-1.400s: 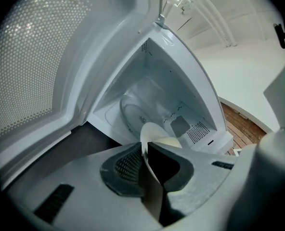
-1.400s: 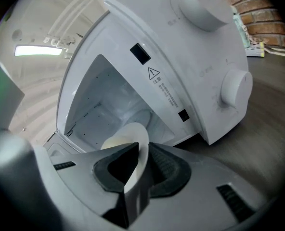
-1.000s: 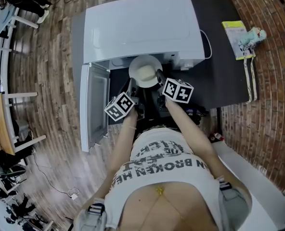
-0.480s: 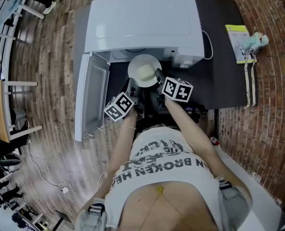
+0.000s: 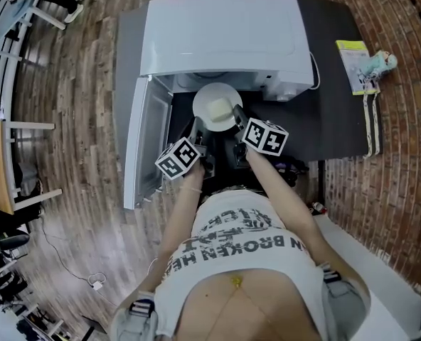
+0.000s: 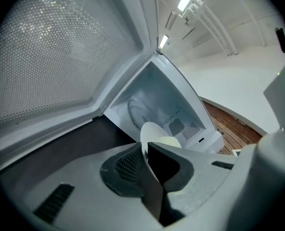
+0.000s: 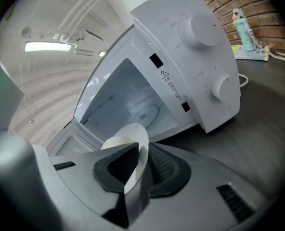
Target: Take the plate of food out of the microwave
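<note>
Grip first: we have the left tool [image 6: 145,150] closed on the left part of the plate [image 6: 154,131] and the right tool [image 7: 140,153] closed on its right part. Each one pinches the thin white rim between its two jaws. We think two tools are used because the plate is wide and flat and carries food [image 5: 216,109], a pale slab lying in its middle. With one pinch at the edge it would tip; with a pinch on each side it rides level.

In the head view the plate is just in front of the open mouth of the microwave [image 5: 221,30]. It is above the dark desk [image 5: 338,112] and, as far as we can judge, does not rest on it. Inside the microwave the round turntable [image 7: 145,112] is bare, so the plate is already off it. The door [image 5: 145,144] stands swung wide at the left of the microwave, which leaves a free way out for both arms.

What remains, in our judgement, is to draw the plate fully clear of the microwave and set it down on the desk.
</note>
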